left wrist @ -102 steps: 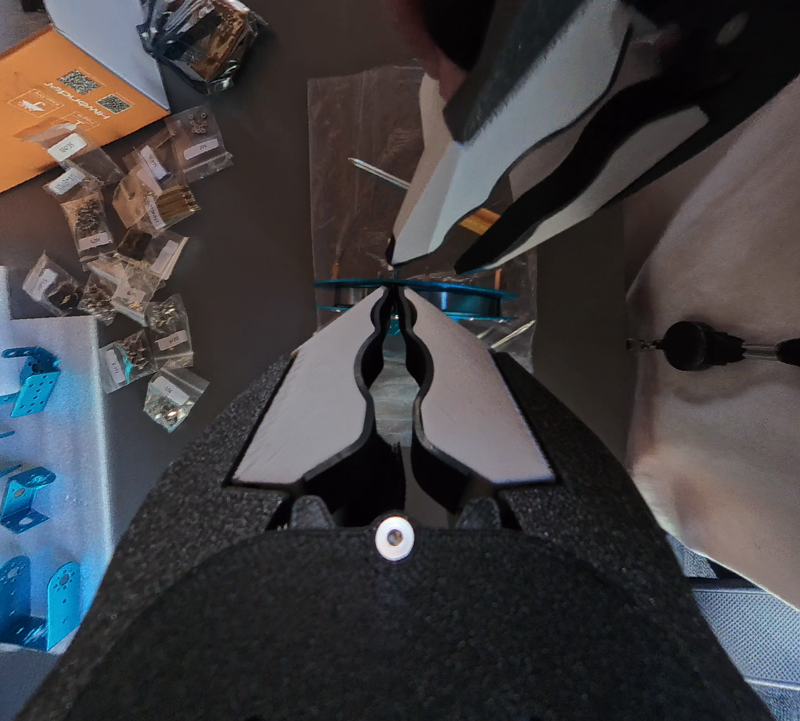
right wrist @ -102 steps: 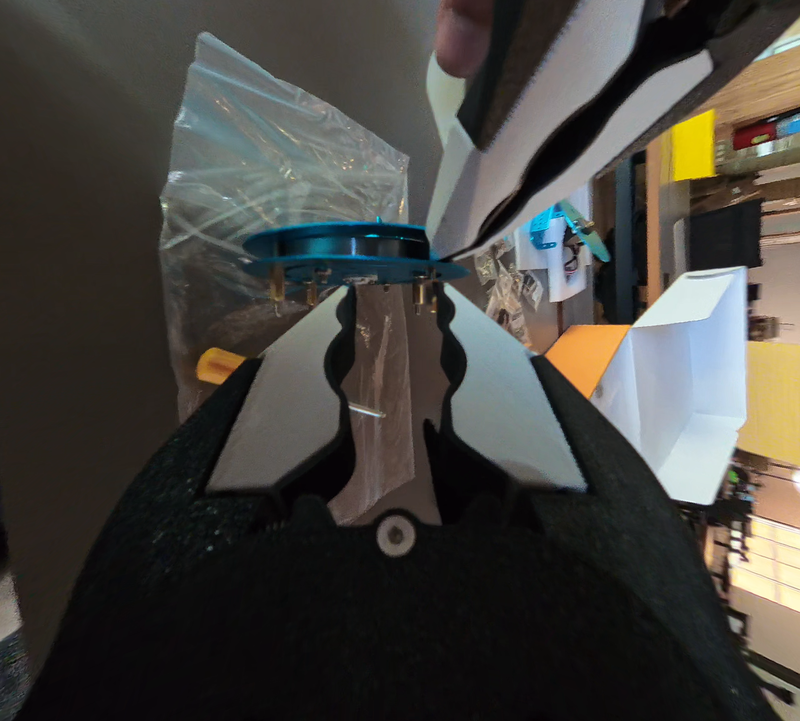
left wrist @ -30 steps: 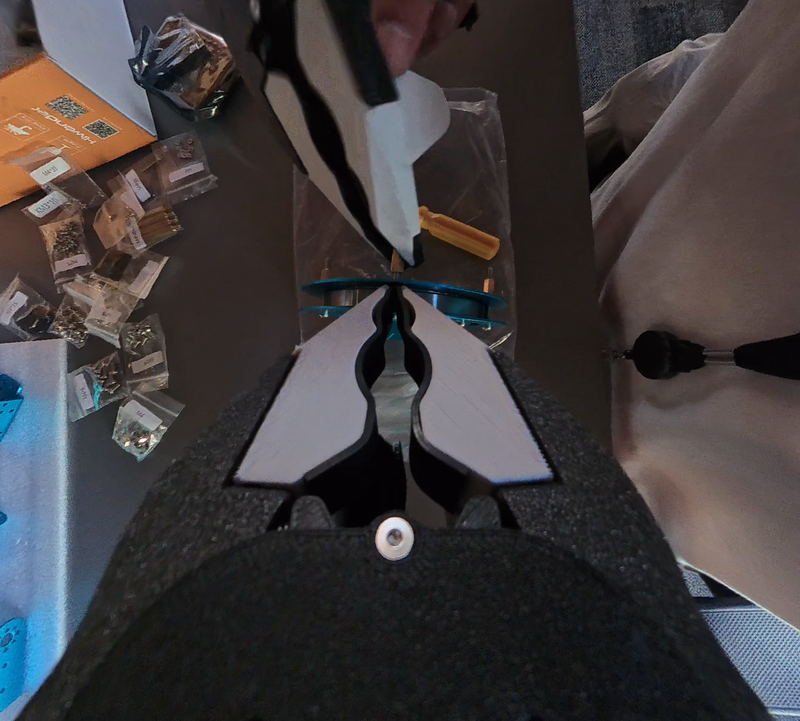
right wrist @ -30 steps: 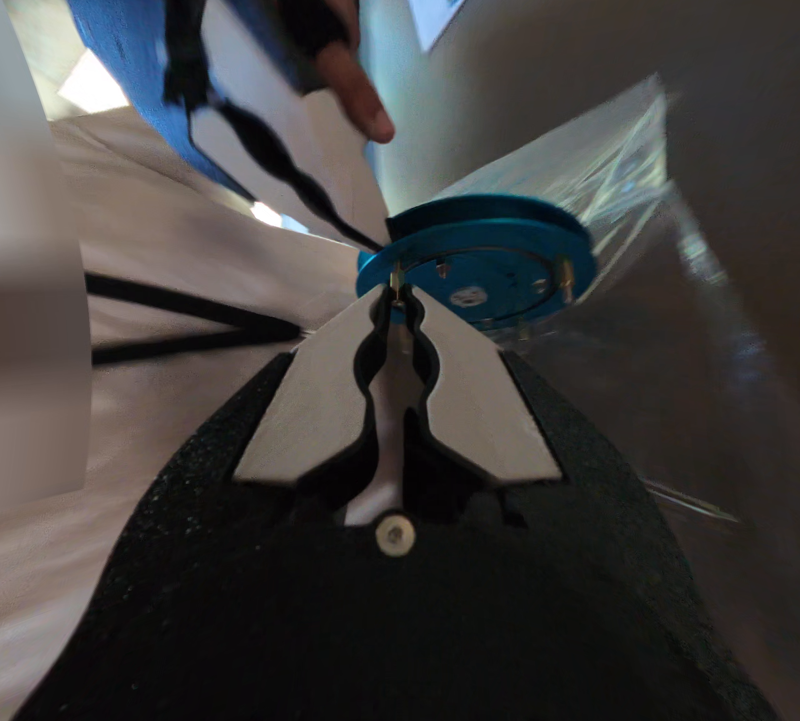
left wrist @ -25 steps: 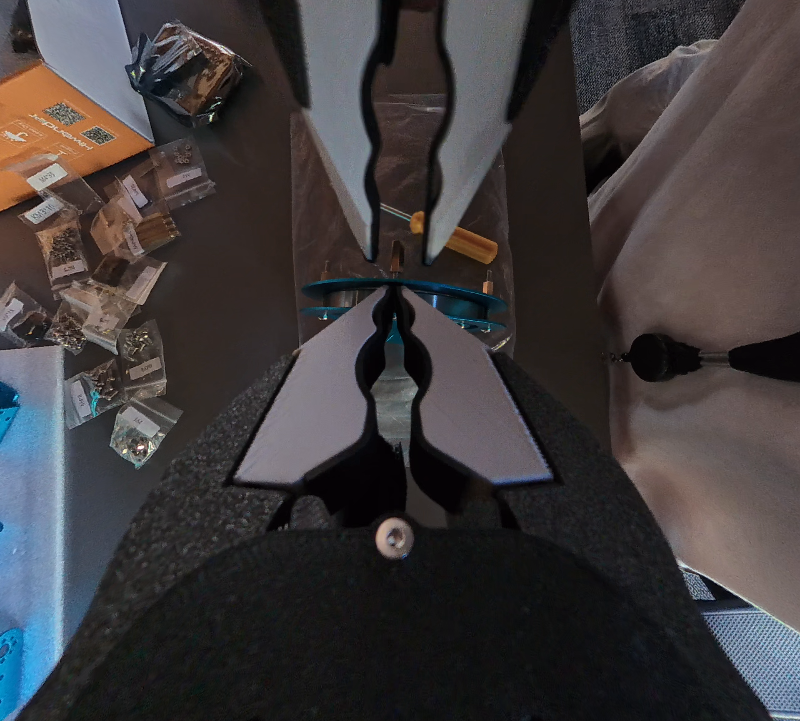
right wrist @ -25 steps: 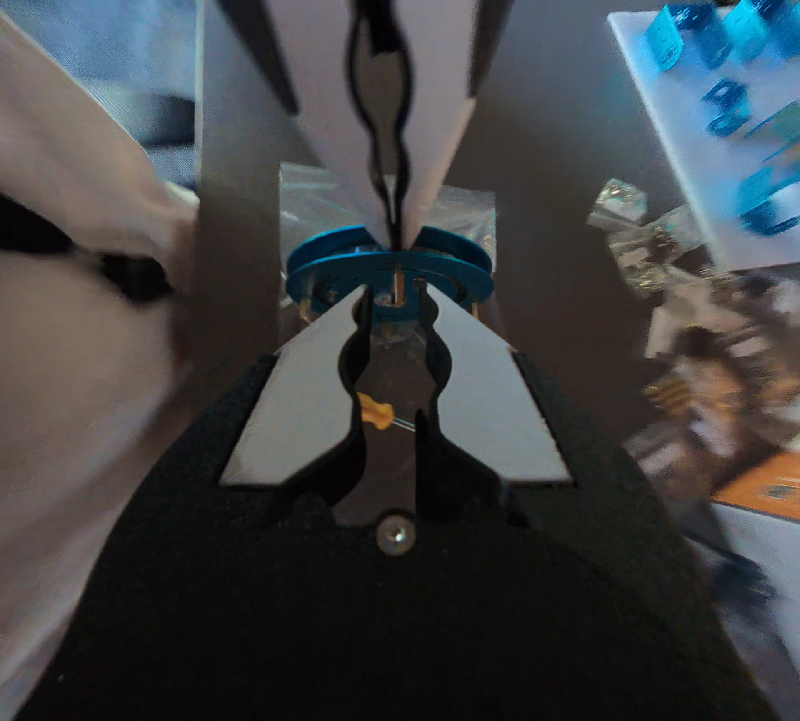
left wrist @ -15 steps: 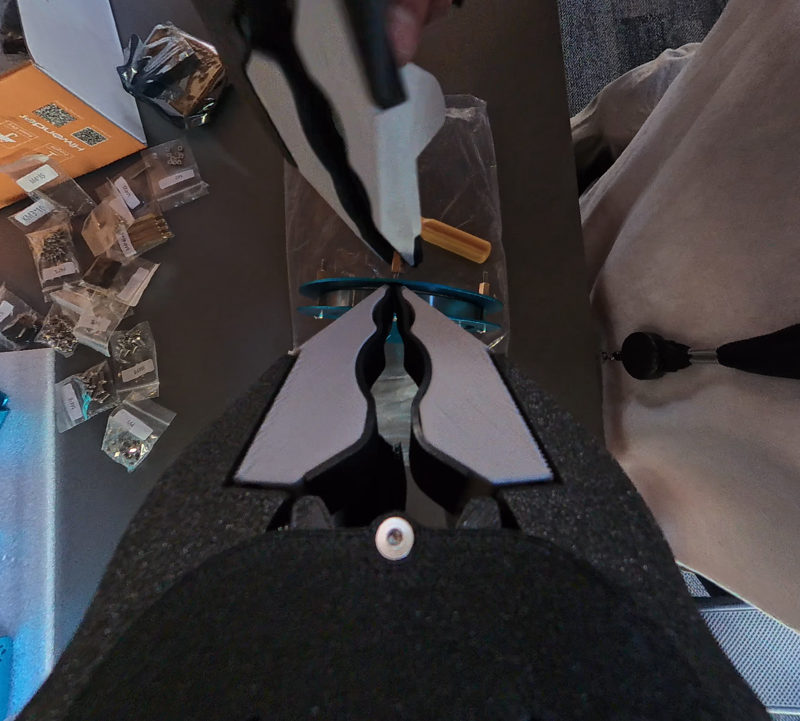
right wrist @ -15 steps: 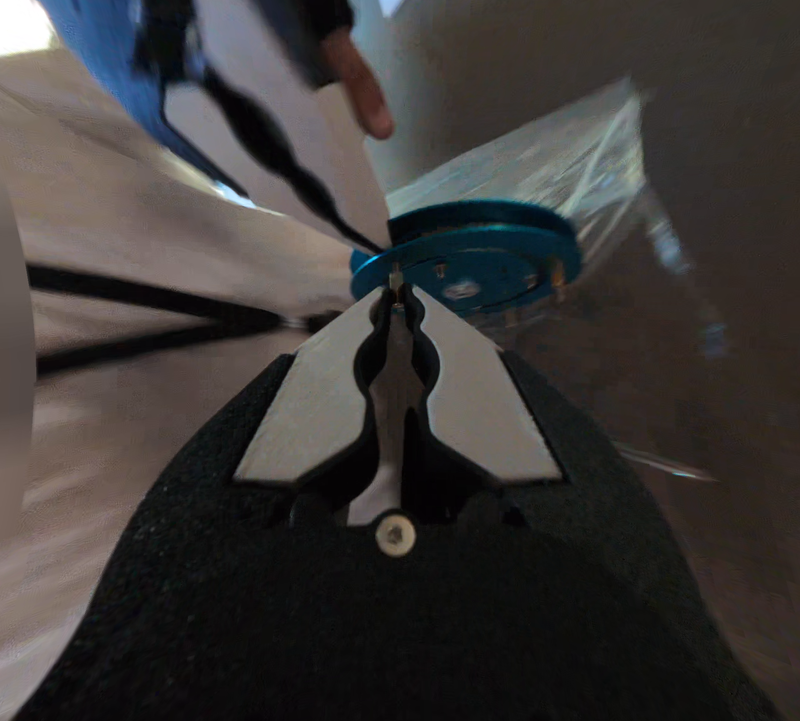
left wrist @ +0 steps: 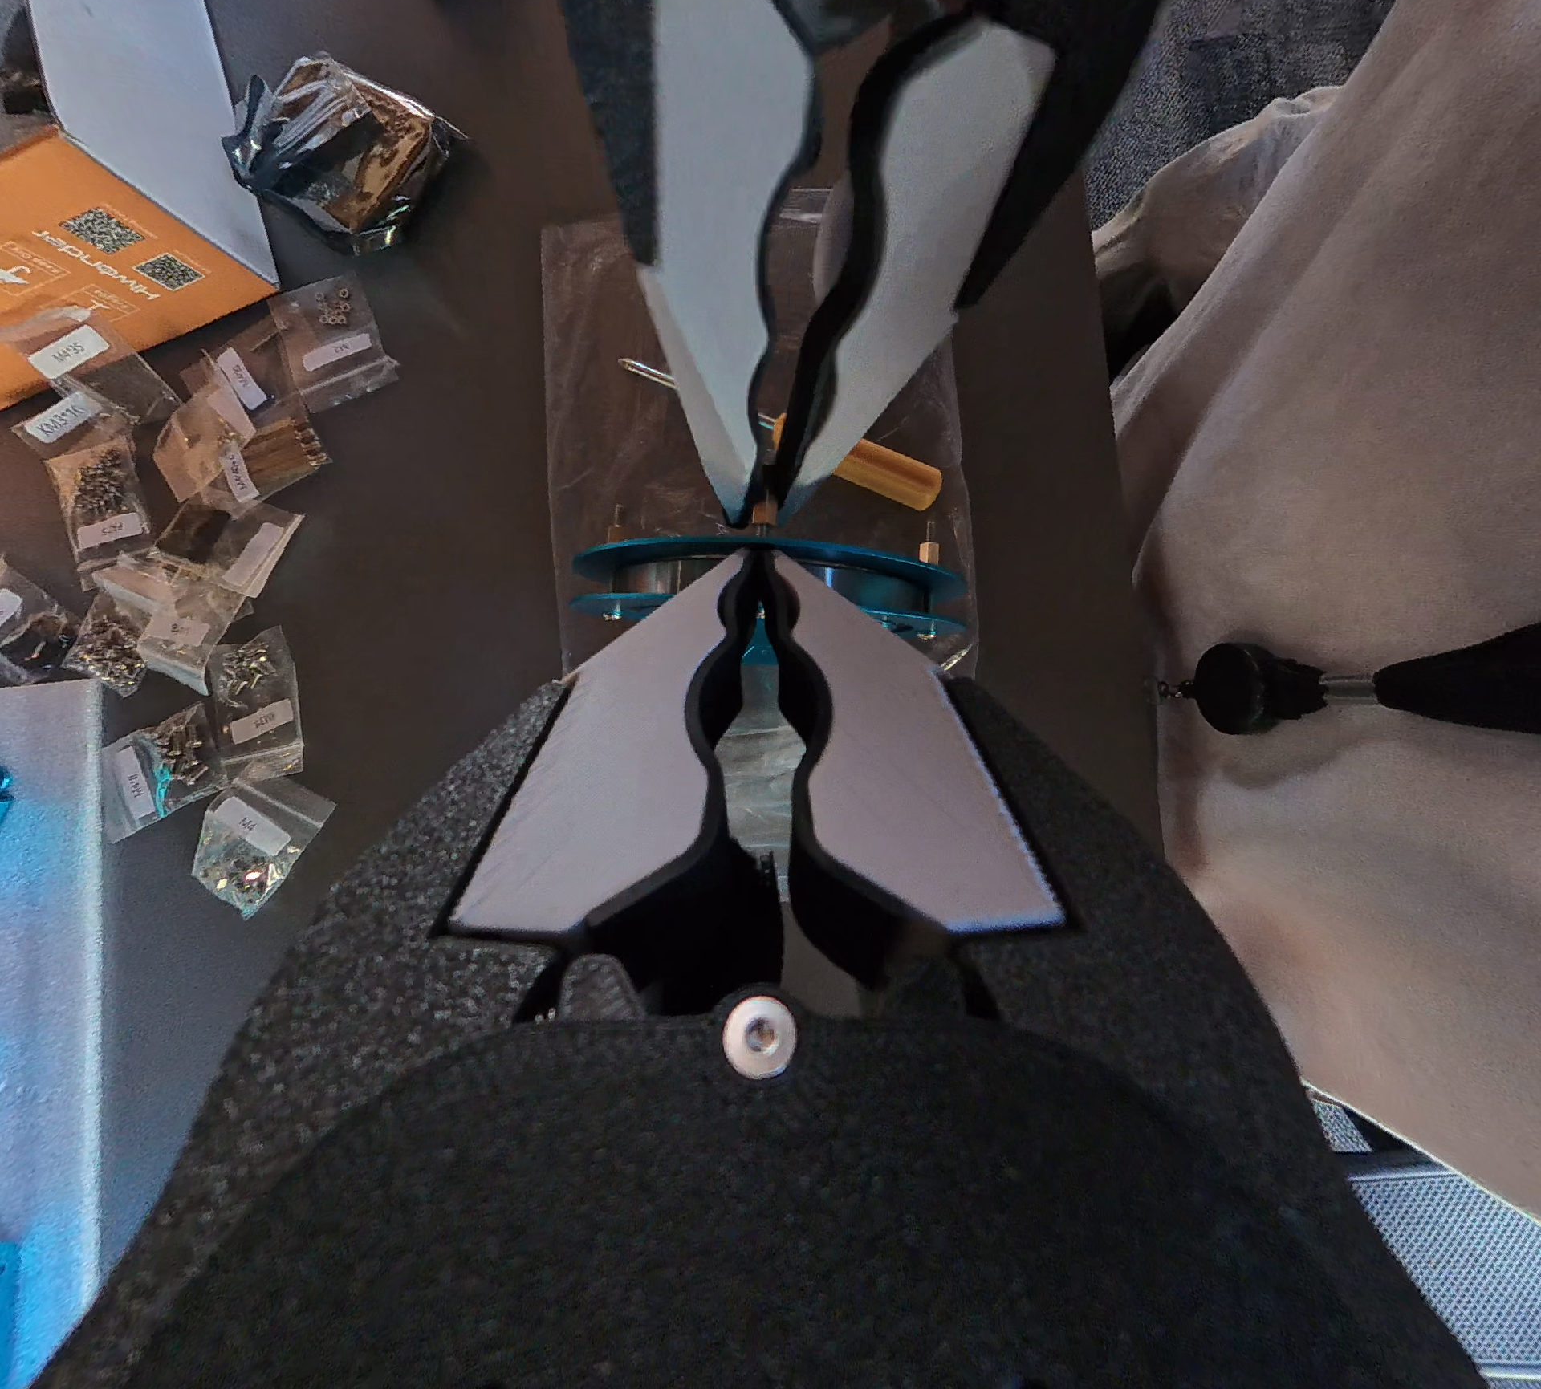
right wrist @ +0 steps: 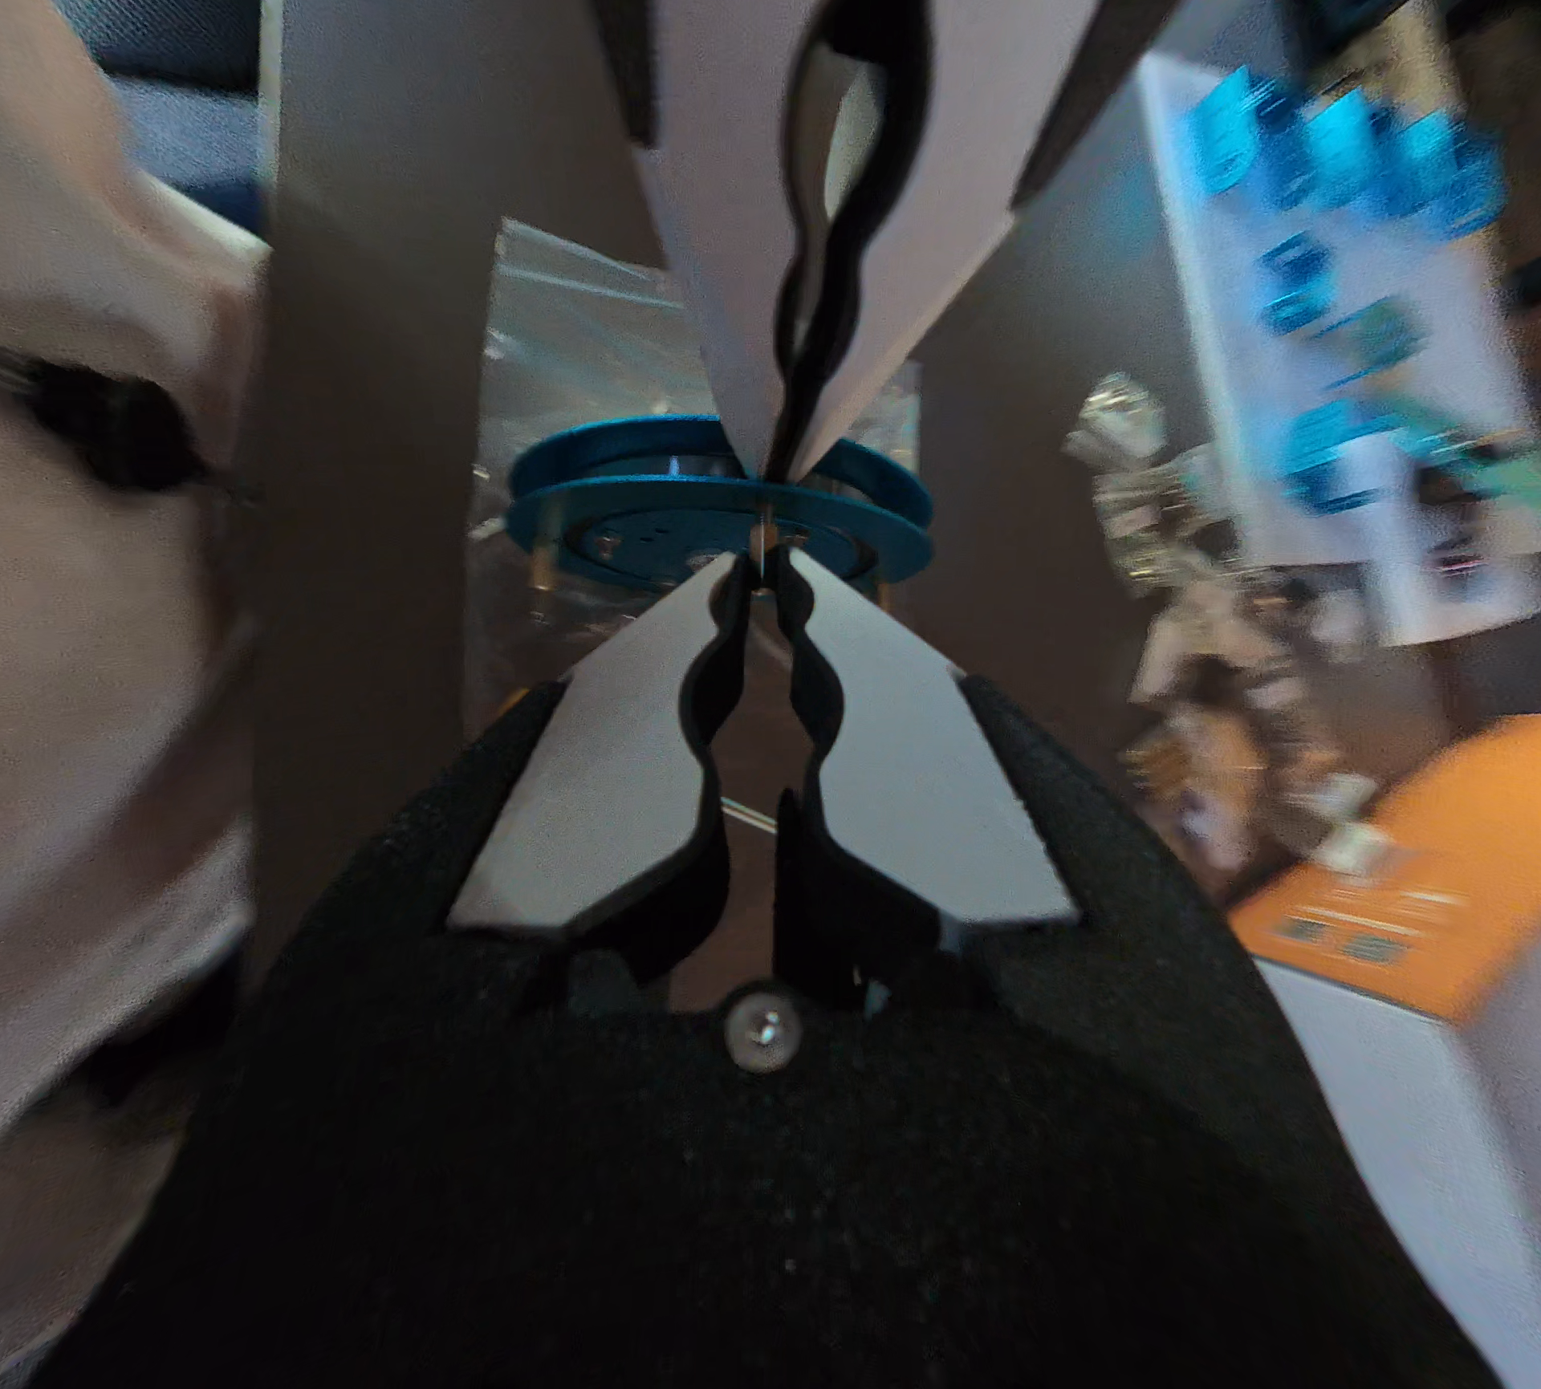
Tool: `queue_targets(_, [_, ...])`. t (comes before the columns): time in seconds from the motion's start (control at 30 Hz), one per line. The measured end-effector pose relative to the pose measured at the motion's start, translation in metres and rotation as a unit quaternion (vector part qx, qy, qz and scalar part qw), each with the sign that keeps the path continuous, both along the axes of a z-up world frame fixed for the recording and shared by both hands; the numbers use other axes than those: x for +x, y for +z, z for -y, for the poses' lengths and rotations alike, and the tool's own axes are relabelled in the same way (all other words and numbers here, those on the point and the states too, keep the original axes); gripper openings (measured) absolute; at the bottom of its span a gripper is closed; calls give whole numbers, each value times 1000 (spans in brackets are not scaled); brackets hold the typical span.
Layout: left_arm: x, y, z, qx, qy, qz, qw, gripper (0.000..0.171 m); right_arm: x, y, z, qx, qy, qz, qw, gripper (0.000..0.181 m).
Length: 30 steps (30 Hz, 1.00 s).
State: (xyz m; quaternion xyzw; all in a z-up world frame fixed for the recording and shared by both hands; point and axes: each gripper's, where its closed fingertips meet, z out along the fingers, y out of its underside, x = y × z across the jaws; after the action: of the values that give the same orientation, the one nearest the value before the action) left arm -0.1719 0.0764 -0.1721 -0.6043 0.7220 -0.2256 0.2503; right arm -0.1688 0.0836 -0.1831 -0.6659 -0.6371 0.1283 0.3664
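My left gripper (left wrist: pixel 757 557) has its jaws pinched together on the rim of the blue disc assembly (left wrist: pixel 867 572), holding it edge-on above the clear plastic bag (left wrist: pixel 600 365). My right gripper (left wrist: pixel 763 511) comes in from the opposite side, jaws nearly closed around a small brass standoff (left wrist: pixel 762 515) standing on the disc's upper plate; the right wrist view is blurred, but it shows the same narrow grip at the post (right wrist: pixel 760 540). A yellow-handled screwdriver (left wrist: pixel 884 472) lies on the bag just behind. On the dark table (left wrist: pixel 450 532) to the left sit small labelled hardware bags (left wrist: pixel 208 682), a shiny dark pouch (left wrist: pixel 350 157) and an orange box (left wrist: pixel 92 257).
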Motion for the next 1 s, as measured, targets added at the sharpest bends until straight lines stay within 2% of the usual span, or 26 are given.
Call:
queue_targets(0.07, [0,0,1,-3,-1,1,1000,0,-2,-1,6,-167,-14,-59,984,3])
queue_targets(0.1, [0,0,1,-2,-1,2,1000,0,-3,0,9,-296,-33,-100,949,3])
queue_targets(0.13, [0,0,2,-3,-2,2,1000,0,-3,2,14,-436,-54,-137,888,3])
queue_targets(0.17, [1,0,2,-3,-3,3,1000,0,-3,4,16,-542,-63,-167,821,3])
queue_targets(0.2, [2,0,1,2,-2,3,1000,0,-3,5,16,-575,-58,-189,794,3])
queue_targets(0.23, [2,0,0,5,-2,2,1000,0,-3,5,14,-542,-52,-198,815,4])
queue_targets(0.27, [2,0,1,0,-3,3,1000,0,-3,3,13,-470,-47,-185,862,4])
queue_targets(0.3, [2,0,1,-2,-3,5,1000,0,-2,2,10,-373,-49,-158,913,5])
queue_targets(0.33, [2,0,-1,-2,1,6,1000,0,0,4,3,-269,-53,-134,952,8])
queue_targets(0.37, [3,0,-1,-3,1,5,1000,0,1,9,1,-184,-49,-118,975,11])
queue_targets(0.43, [3,0,0,-1,-3,4,1000,0,2,8,2,-85,-31,-61,994,7])
queue_targets(0.5, [4,0,0,1,-4,4,1000,0,2,0,1,-42,-19,-15,999,4])
queue_targets(0.57, [4,0,0,0,-3,4,1000,0,2,-1,1,-55,-12,-14,998,4])
queue_targets(0.63, [4,0,1,-1,-4,5,1000,0,1,-1,5,-159,-20,-42,986,4])
queue_targets(0.67, [3,0,1,2,-5,7,1000,0,0,-1,8,-245,-30,-72,967,4])
queue_targets(0.7, [3,1,2,-1,-6,10,1000,0,-1,1,12,-347,-38,-108,931,4])
queue_targets(0.77, [4,1,5,-7,-7,18,1000,0,-2,5,19,-572,-53,-170,801,4])
queue_targets(0.8, [4,1,6,-2,-8,18,1000,0,-3,7,20,-644,-54,-194,738,4])
queue_targets(0.83, [3,1,5,2,-8,17,1000,0,-3,8,19,-677,-51,-212,703,4])
queue_targets(0.87, [2,1,4,4,-6,15,1000,0,-4,6,18,-653,-44,-221,723,5])
queue_targets(0.97, [1,1,2,-4,-2,18,1000,0,1,-2,6,-412,-57,-162,895,20])
queue_targets(1.0, [1,1,2,-5,0,17,1000,0,2,2,4,-331,-47,-144,932,16])
